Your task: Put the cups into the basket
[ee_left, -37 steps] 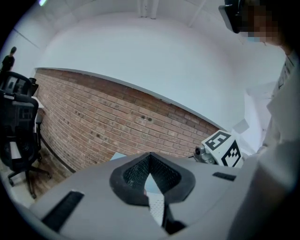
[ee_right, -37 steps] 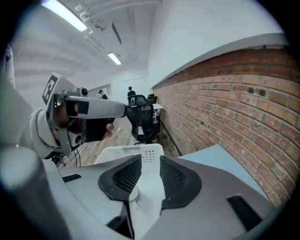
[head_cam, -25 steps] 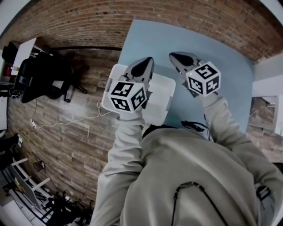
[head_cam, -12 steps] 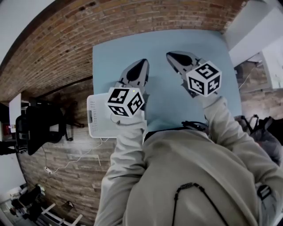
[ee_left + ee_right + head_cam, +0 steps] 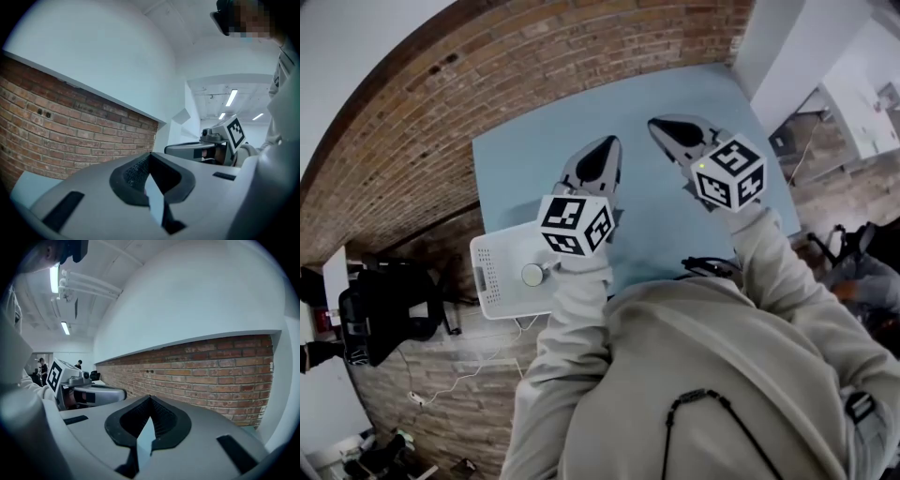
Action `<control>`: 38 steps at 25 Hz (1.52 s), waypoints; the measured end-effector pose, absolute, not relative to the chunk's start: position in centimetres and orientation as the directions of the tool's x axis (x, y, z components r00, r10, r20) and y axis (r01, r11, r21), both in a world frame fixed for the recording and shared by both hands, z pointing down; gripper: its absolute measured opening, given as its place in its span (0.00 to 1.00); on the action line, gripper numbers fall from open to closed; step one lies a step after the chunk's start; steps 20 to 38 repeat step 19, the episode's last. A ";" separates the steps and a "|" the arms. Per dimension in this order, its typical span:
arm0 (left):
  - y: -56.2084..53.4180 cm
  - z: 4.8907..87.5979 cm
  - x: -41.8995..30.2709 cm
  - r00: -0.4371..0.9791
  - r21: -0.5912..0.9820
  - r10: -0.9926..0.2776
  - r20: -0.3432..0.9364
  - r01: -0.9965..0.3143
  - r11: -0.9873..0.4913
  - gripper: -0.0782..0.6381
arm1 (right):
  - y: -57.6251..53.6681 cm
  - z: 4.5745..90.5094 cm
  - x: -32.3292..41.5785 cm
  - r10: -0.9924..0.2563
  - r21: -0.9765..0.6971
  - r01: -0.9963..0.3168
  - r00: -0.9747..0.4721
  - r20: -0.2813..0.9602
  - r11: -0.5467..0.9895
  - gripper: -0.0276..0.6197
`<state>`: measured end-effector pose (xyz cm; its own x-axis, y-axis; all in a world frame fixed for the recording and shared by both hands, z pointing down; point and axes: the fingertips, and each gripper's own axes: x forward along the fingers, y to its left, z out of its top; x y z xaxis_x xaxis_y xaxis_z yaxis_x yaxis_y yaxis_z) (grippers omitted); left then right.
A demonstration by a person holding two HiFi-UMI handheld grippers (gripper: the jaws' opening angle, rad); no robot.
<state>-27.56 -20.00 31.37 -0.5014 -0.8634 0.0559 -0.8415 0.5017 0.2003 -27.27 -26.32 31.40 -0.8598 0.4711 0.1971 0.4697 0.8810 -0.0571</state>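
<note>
both your left gripper (image 5: pixel 606 150) and right gripper (image 5: pixel 664 127) have their jaws pressed together with nothing between them, probably because only bare blue table (image 5: pixel 525 159) lies ahead of them. the white basket (image 5: pixel 490 281) sits behind the left jaws, partly under your sleeve. the round thing (image 5: pixel 532 274) in it may be a cup, but it's too small to tell.

The table top (image 5: pixel 525 150) looks smooth, matt pale blue. At its 8 o'clock edge, the basket (image 5: pixel 492 281) is white perforated plastic. The left gripper (image 5: pixel 609 145) and the right gripper (image 5: pixel 661 127) are matt grey plastic with black ribbed pads (image 5: pixel 133 173). The wall (image 5: pixel 412 122) is rough red brick, and the sleeve (image 5: pixel 572 337) is soft beige cloth.
</note>
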 end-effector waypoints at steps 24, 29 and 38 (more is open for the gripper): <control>-15.0 29.7 -29.1 -0.563 0.168 -0.823 0.075 -0.806 0.567 0.10 | -21.4 29.2 -29.6 0.559 -0.054 0.558 -0.813 0.162 0.828 0.06; -15.0 29.7 -29.1 -0.563 0.168 -0.823 0.075 -0.806 0.567 0.10 | -21.4 29.2 -29.6 0.559 -0.054 0.558 -0.813 0.162 0.828 0.06; -15.0 29.7 -29.1 -0.563 0.168 -0.823 0.075 -0.806 0.567 0.10 | -21.4 29.2 -29.6 0.559 -0.054 0.558 -0.813 0.162 0.828 0.06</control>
